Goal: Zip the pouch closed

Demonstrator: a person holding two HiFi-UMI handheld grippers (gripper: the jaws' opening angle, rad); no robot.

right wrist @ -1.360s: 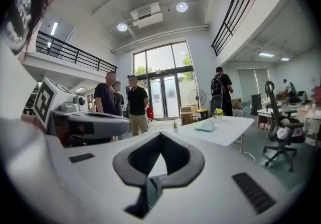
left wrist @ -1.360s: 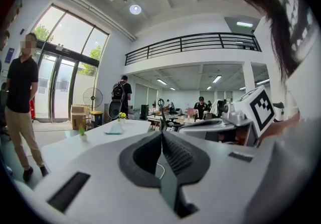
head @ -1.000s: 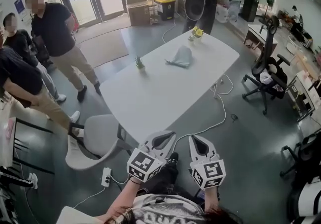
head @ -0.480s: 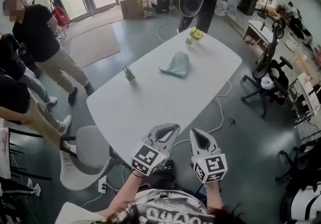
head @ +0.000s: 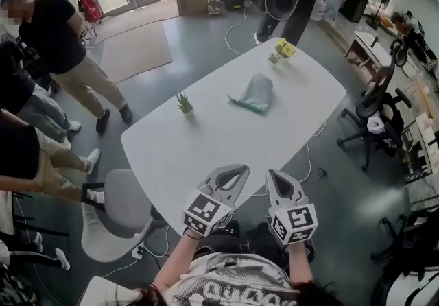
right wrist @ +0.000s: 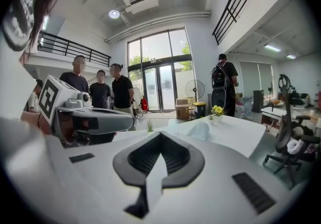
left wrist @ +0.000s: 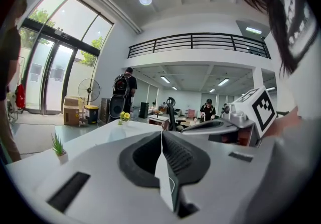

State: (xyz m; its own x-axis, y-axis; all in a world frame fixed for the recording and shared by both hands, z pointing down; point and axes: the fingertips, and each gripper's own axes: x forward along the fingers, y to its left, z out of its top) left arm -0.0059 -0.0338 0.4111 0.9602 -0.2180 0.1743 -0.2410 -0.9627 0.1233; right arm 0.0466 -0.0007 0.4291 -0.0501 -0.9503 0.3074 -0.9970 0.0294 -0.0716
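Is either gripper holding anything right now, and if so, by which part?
Nothing is held. The left gripper and right gripper are both shut and empty; the pouch lies untouched farther along the table.

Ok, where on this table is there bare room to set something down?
The near half of the table is bare, from the small green plant and the pouch down to the near edge. The strip right of the pouch is free too. The far end is tighter: the yellow flowers stand there.
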